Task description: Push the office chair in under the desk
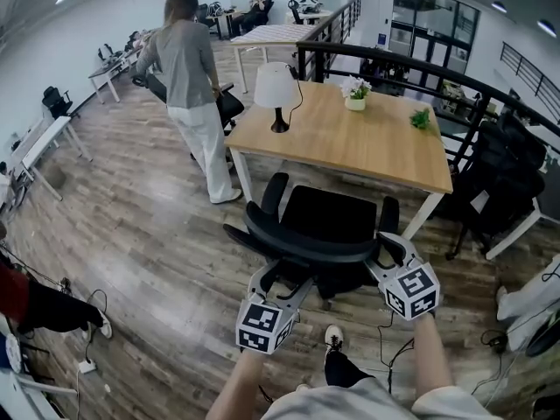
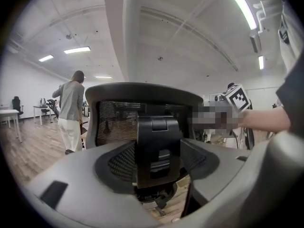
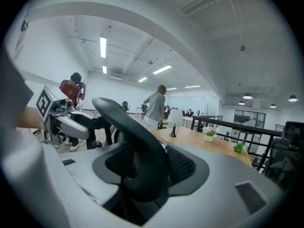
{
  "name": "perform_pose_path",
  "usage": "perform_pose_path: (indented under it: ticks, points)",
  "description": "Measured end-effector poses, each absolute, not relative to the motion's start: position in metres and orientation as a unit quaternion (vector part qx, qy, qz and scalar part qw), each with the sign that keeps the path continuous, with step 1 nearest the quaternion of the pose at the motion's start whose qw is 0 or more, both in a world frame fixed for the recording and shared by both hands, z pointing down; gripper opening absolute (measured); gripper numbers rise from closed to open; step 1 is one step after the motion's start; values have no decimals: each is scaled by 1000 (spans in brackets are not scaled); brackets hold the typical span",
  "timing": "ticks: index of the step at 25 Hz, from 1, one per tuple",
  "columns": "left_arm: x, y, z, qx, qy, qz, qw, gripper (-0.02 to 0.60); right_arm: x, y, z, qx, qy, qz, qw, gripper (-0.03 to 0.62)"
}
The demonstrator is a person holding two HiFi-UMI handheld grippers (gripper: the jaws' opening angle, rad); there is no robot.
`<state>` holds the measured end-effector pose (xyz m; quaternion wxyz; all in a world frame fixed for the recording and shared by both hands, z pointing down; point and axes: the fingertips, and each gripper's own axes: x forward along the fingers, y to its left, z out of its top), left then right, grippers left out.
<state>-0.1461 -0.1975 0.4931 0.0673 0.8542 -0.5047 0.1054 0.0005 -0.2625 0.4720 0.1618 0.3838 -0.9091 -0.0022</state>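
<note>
1. 2 sets of jaws pinched the backrest point(image 1: 308, 245) of the office chair point(image 1: 329, 215): left gripper point(image 1: 289, 287), right gripper point(image 1: 381, 250).
2. The chair stood just before the tabletop point(image 1: 350, 143).

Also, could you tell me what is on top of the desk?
On the desk stand a lamp, a pot of white flowers and a small green plant. The desktop behind the lamp's shade is hidden.
</note>
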Motion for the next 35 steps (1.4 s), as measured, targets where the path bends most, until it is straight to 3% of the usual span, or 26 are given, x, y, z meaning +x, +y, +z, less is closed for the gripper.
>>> perform_pose_path:
  ticks: [35]
  points:
    - [-116, -335, 490, 845, -521, 94, 75, 299, 32, -404, 470, 382, -907, -25, 177, 219]
